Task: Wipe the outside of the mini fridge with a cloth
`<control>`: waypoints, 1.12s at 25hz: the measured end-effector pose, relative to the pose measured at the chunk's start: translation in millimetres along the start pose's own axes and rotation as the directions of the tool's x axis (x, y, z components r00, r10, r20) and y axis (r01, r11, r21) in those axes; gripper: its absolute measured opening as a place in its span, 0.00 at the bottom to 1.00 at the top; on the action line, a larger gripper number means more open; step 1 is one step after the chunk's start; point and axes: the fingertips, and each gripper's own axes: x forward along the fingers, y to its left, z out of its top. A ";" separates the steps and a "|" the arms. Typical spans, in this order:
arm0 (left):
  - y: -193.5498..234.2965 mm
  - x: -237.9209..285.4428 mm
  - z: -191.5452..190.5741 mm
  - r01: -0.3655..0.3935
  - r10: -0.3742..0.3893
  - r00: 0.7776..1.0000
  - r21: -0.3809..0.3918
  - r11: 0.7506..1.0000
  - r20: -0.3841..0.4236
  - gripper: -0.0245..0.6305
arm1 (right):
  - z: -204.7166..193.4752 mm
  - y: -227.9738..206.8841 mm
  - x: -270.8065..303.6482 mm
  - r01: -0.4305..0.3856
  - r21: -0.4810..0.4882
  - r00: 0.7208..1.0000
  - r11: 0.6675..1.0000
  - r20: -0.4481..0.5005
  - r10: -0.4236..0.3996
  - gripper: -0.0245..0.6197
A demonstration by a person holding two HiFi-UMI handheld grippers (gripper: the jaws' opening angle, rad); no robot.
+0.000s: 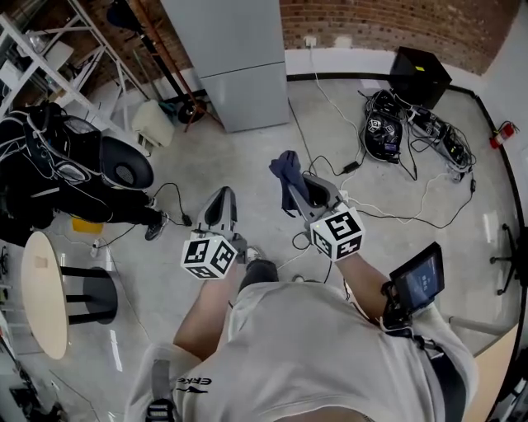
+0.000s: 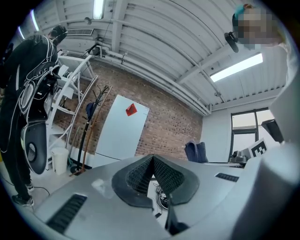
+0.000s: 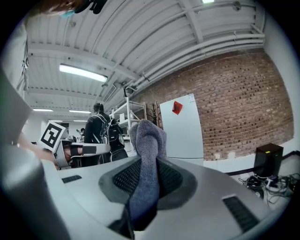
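At waist height before the person, both grippers are held out side by side, pointing forward over the concrete floor (image 1: pixel 272 165). The left gripper (image 1: pixel 223 194) is level, and its own view shows its jaws pressed together with nothing between the mesh pads. The right gripper (image 1: pixel 299 185) sits just beside it and angles slightly leftward. Its jaws are clamped on a blue-grey cloth (image 1: pixel 285 175), which rises out of the pads and folds over beyond the tips.

The mini fridge (image 1: pixel 235 58), a pale grey two-door unit, stands upright against the brick wall (image 1: pixel 388 21), ahead of the grippers and well apart from both. A red mark shows on its upper door. The cloth is not touching the fridge.

A white cable (image 1: pixel 318 99) crosses the floor to the right of the fridge. Further right, a tangle of leads and devices (image 1: pixel 396 132) lies near a black box (image 1: pixel 419 76). To the left stand a person in black (image 1: pixel 49 173), a white shelving rack (image 1: pixel 58 58) and a round table (image 1: pixel 41 305). A small screen (image 1: pixel 417 278) sits at the person's right side.
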 end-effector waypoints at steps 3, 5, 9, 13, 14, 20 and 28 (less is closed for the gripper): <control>9.2 19.6 4.9 0.009 -0.009 1.000 0.008 1.000 0.002 0.04 | 4.6 -12.0 15.6 0.006 -0.003 1.000 1.000 0.006 -0.006 0.17; 20.5 37.7 12.3 0.017 -0.017 1.000 0.010 1.000 0.004 0.04 | 10.5 -20.9 33.2 0.013 -0.006 1.000 1.000 0.005 -0.013 0.17; 51.1 75.2 29.6 0.046 -0.046 0.999 0.007 0.999 0.007 0.04 | 24.5 -35.5 77.6 0.035 -0.013 0.999 0.999 0.002 -0.035 0.17; 80.4 104.8 33.0 0.071 -0.071 0.997 0.001 0.998 0.008 0.04 | 28.0 -46.4 113.6 0.062 -0.021 0.998 0.998 0.009 -0.061 0.17; 85.1 111.5 34.7 0.077 -0.077 0.997 0.003 0.997 0.009 0.04 | 28.9 -49.3 120.5 0.069 -0.026 0.998 0.997 0.008 -0.068 0.17; 150.7 160.5 62.4 0.101 -0.101 0.995 0.001 0.995 0.009 0.04 | 51.2 -57.6 199.6 0.109 -0.049 0.994 0.993 0.002 -0.109 0.17; 222.1 207.4 84.2 0.135 -0.134 0.990 -0.014 0.991 0.030 0.04 | 59.8 -63.3 279.0 0.155 -0.055 0.988 0.986 0.011 -0.155 0.17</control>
